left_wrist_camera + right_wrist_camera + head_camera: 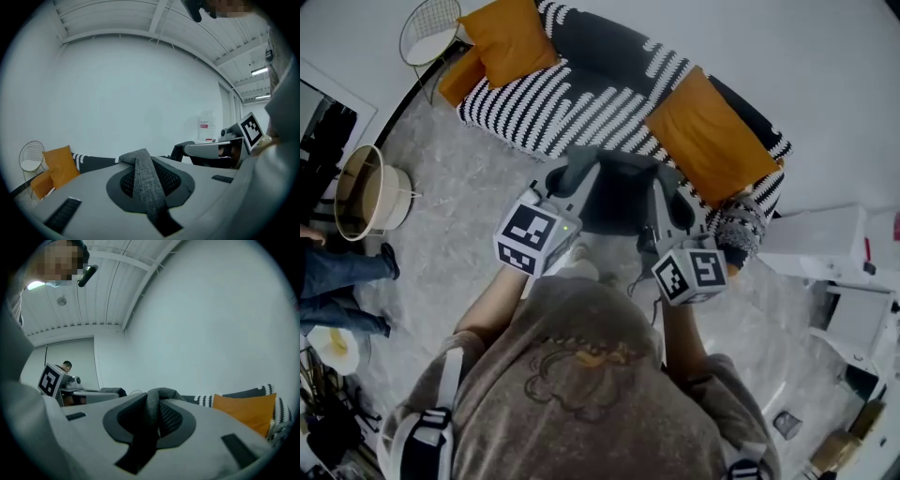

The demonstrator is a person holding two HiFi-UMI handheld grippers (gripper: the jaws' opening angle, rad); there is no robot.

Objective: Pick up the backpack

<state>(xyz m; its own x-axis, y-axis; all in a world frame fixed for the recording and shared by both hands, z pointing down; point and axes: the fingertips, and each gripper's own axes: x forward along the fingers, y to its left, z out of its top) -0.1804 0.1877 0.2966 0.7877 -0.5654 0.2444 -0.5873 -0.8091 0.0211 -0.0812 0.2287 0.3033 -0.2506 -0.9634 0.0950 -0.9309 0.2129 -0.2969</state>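
Head view first: the person in the brownish-grey sweatshirt has both tools raised in front of the chest. The left gripper and the right gripper sit either side of the dark grey fabric backpack. The bag hangs in the air between them, clear of the pale marbled floor. It is just in front of the black-and-white striped sofa with its orange square cushions. (A round cream tub stands off to the left, well apart from all this.)

Over to the left gripper view: the jaws are pinched almost fully together on a grey woven strap. It runs up between the pads and folds over at the top, a firm nip with hardly any gap. At the right edge you can see the other tool's black-and-white marker cube. Far left, a white wire chair stands beside the sofa's end.

Now the right gripper view: these jaws are closed too, a touch wider, clamped on a darker thicker strap that bunches between the pads. The sofa and one orange cushion show on the right. The bag's main body is out of sight in both gripper views.
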